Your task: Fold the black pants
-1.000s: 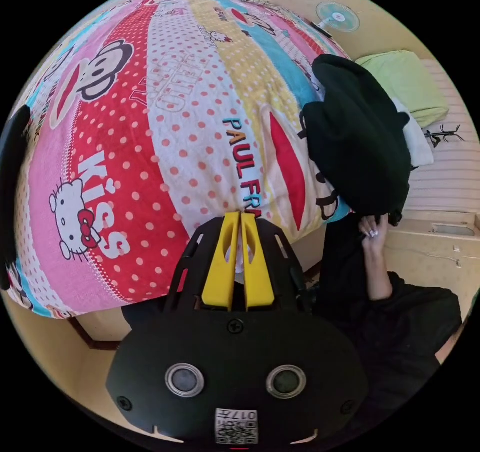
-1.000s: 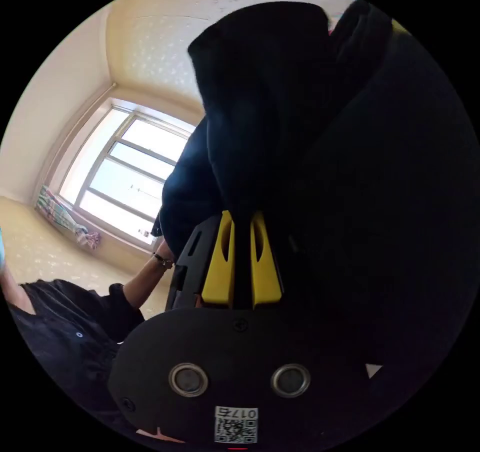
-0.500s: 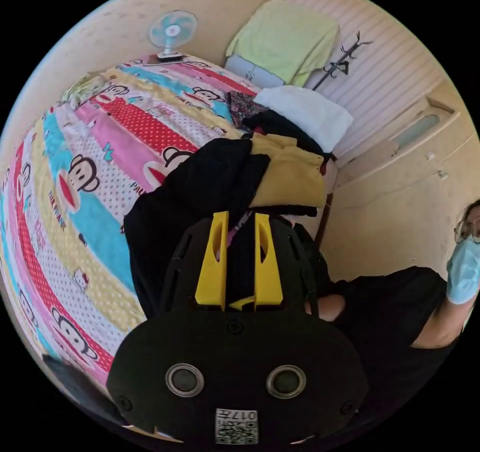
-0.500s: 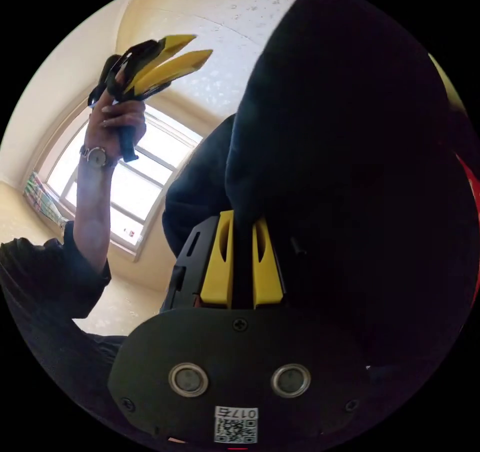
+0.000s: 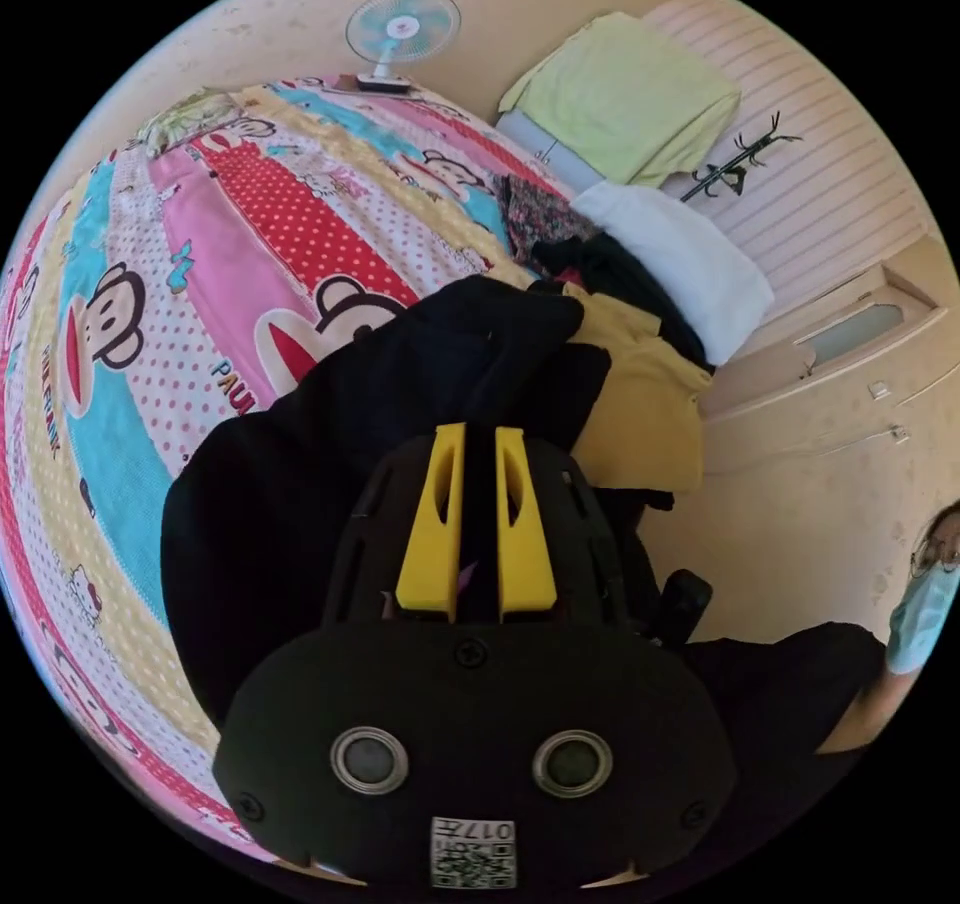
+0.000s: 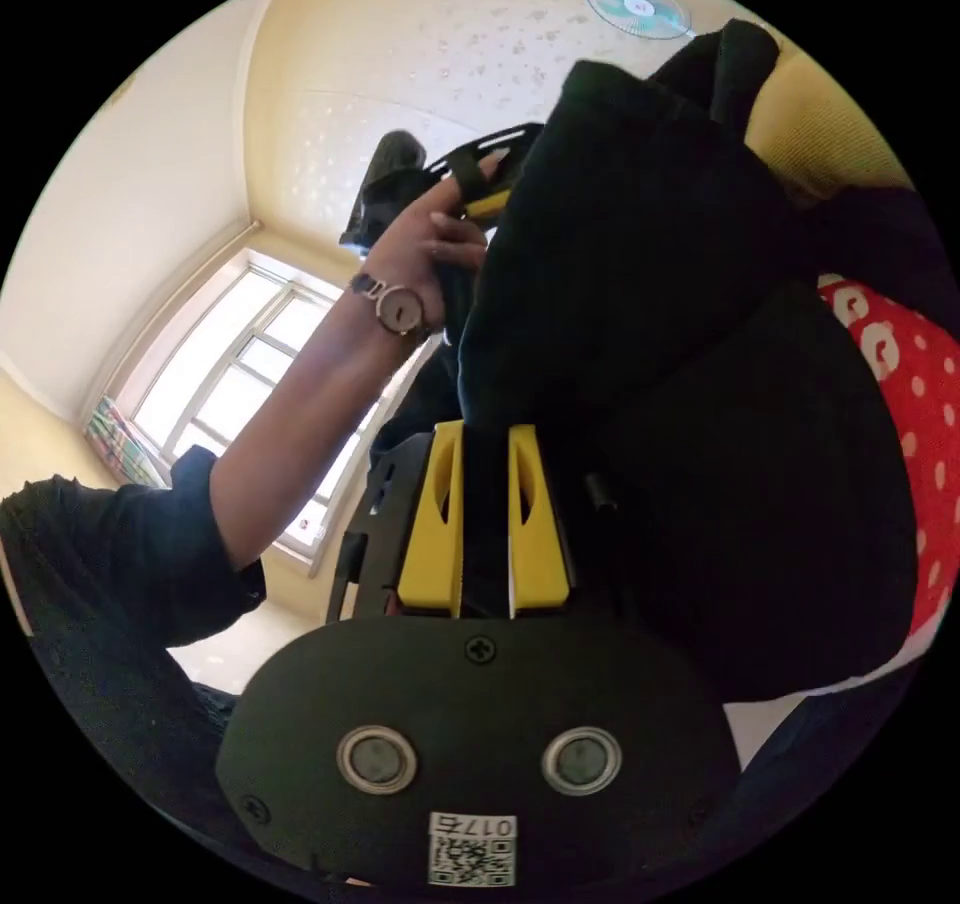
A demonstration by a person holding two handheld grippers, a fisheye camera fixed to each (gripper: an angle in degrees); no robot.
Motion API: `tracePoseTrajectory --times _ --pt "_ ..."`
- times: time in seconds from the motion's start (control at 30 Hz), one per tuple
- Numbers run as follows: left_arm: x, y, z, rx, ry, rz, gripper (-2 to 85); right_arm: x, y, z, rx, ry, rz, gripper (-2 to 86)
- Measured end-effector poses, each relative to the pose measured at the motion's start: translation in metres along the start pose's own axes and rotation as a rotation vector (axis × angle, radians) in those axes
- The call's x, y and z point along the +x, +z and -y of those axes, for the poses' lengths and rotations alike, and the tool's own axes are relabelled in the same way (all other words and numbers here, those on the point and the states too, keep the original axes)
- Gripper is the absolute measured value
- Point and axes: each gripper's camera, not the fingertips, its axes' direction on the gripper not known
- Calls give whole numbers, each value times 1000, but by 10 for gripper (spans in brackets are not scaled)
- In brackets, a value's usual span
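Note:
The black pants [image 5: 300, 464] lie bunched on the cartoon-print bed. In the left gripper view my left gripper [image 5: 478, 436] has its yellow jaws closed on a fold of the pants' black cloth. In the right gripper view the pants [image 6: 660, 324] hang as a dark mass in front of the camera. My right gripper [image 6: 487, 436] is shut on an edge of them. The left gripper [image 6: 475, 184], held in a hand with a wristwatch, meets the pants' upper edge there; its jaw tips are hidden by the cloth.
A yellow garment [image 5: 640, 414], a dark item and a folded white cloth [image 5: 680, 254] lie beside the pants near the bed's edge. A green cloth [image 5: 620, 94] and a fan [image 5: 400, 29] stand beyond. A masked person [image 5: 930, 594] is at the right. A window [image 6: 230, 374] shows behind the arm.
My left gripper left the bedsheet, swung over to the pants with jaws apart, and has now closed on the black cloth. The right gripper has kept its hold throughout.

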Motion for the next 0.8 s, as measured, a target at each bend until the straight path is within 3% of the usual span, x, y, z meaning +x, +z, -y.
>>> tracePoseTrajectory --times 0.07,0.23,0.3,0.4,0.6,0.8 --pt "13 -46 -11 100 6 -44 52 -4 -17 -5 78 -30 -29 57" --pt "36 -158 -63 394 95 -384 51 -21 -86 -27 406 -207 -20 26" --pt "49 -202 -96 502 142 -494 51 -20 -99 -30 437 -201 -82 28" --pt "74 -251 -139 579 217 -528 51 -6 -99 -40 452 -162 -159 60" --pt "102 -324 -215 612 247 -509 51 12 -78 -75 493 -247 -21 169" --pt "101 -390 -268 749 198 -483 51 -24 -57 -112 519 -397 -176 203"
